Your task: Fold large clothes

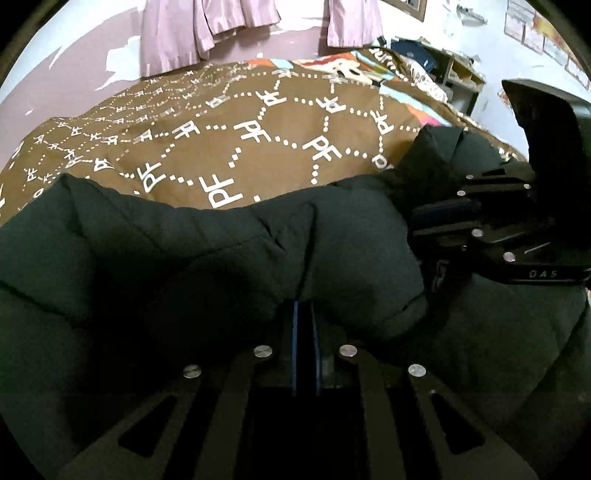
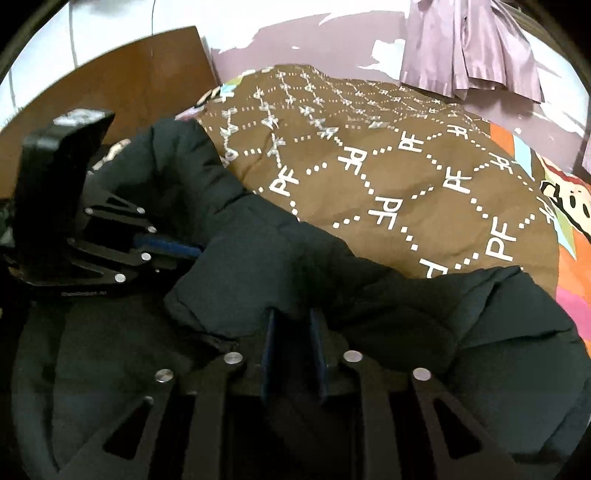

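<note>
Both grippers are black, flat-plated tools with silver rivets and blue-lined pads, angled down onto a dark puffy jacket (image 1: 192,251) that lies on a bed. Left gripper (image 1: 304,314) has its two pads pressed almost flat together, pinching a thick quilted fold of the jacket that bulges up in soft rounded ridges around the fingertips. Right gripper (image 2: 293,321) shows a visible gap between its pads, with a padded jacket edge bunched over the tips; whether the pads press on the fabric I cannot tell. Each tool appears in the other's view, lying sideways against the jacket.

Under and beyond the jacket spreads a brown bedspread (image 1: 258,122), smooth and slightly wrinkled, printed with white dotted diamonds and "PF" letters. At its far edge sits a bright multicoloured cartoon print (image 2: 565,206). Glossy pleated mauve curtains (image 1: 177,33) hang against the wall, and a brown wooden board (image 2: 122,85) stands at the bed's end
</note>
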`<action>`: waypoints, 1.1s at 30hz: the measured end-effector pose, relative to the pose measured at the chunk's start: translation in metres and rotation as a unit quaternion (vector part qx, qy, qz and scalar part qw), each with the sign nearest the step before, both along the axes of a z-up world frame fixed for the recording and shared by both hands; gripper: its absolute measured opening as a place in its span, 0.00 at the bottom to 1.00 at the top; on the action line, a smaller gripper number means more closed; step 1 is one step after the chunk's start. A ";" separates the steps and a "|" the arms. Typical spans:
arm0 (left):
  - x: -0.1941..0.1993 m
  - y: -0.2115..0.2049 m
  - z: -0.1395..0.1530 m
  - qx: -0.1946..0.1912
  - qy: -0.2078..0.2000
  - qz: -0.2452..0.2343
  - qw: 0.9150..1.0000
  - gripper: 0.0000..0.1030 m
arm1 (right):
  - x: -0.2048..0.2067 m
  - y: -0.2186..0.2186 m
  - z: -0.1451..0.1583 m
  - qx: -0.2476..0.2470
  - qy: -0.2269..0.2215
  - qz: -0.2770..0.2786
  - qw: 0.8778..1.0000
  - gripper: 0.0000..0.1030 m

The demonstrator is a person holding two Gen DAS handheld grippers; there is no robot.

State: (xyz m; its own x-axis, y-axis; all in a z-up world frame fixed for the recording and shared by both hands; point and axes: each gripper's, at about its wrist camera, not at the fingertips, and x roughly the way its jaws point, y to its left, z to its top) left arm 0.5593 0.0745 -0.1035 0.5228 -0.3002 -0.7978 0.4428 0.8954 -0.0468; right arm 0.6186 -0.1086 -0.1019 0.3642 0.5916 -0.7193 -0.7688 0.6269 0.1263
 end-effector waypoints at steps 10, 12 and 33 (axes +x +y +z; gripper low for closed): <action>-0.012 0.037 0.049 -0.063 -0.105 0.127 0.984 0.10 | 0.020 -0.050 0.031 0.043 -0.039 -0.167 0.984 0.38; -0.003 0.049 0.049 -0.057 -0.100 0.171 0.978 0.14 | 0.031 -0.059 0.022 0.043 -0.013 -0.202 0.978 0.37; -0.020 0.044 0.064 -0.082 -0.089 0.158 0.980 0.53 | -0.001 -0.066 0.037 0.055 -0.025 -0.198 0.978 0.55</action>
